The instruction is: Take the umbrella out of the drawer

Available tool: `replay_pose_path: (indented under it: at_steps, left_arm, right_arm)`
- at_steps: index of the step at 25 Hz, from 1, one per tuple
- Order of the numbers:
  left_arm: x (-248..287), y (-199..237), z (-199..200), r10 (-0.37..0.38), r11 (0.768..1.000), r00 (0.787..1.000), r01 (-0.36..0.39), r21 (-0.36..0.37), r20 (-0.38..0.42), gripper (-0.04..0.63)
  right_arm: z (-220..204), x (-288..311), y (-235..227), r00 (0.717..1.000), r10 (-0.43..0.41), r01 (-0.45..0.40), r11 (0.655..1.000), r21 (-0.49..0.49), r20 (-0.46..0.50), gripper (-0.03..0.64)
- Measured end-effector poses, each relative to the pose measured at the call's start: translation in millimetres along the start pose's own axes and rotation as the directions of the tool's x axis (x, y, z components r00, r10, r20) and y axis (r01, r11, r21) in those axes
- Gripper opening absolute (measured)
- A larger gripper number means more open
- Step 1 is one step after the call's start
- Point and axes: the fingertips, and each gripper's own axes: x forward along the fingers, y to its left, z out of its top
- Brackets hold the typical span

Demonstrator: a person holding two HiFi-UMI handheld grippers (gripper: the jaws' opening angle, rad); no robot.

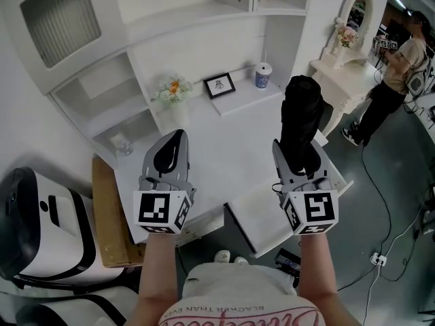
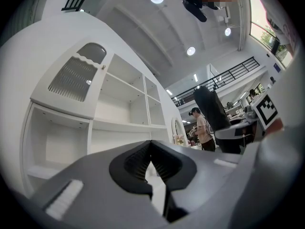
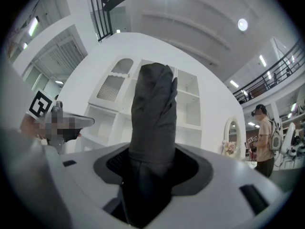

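Observation:
A folded black umbrella (image 1: 300,117) in its sleeve stands out from my right gripper (image 1: 299,156), which is shut on its lower part and holds it above the white desk. In the right gripper view the umbrella (image 3: 152,113) rises from between the jaws and fills the middle of the picture. An open white drawer (image 1: 272,212) sticks out from the desk front, under my right hand. My left gripper (image 1: 170,156) hovers over the desk top on the left, its jaws shut with nothing between them; the left gripper view shows the tips (image 2: 150,147) meeting.
On the desk top (image 1: 238,131) stand a flower pot (image 1: 172,91), a framed picture (image 1: 219,85) and a blue-and-white cup (image 1: 263,75). White shelves rise behind. A wooden board (image 1: 112,216) lies at the left, and a person (image 1: 394,80) stands by a dressing table at the right.

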Motion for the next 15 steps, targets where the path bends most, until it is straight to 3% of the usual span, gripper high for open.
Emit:
replay_pose_path:
  at_steps: [15]
  left_arm:
    - [2.2,-6.0,4.8,-0.008,1.0,1.0,0.008,0.001,0.013,0.009]
  right_arm:
    - [-4.6,-5.6,-5.3,1.0,-0.014,0.014,1.0,0.002,-0.014,0.242]
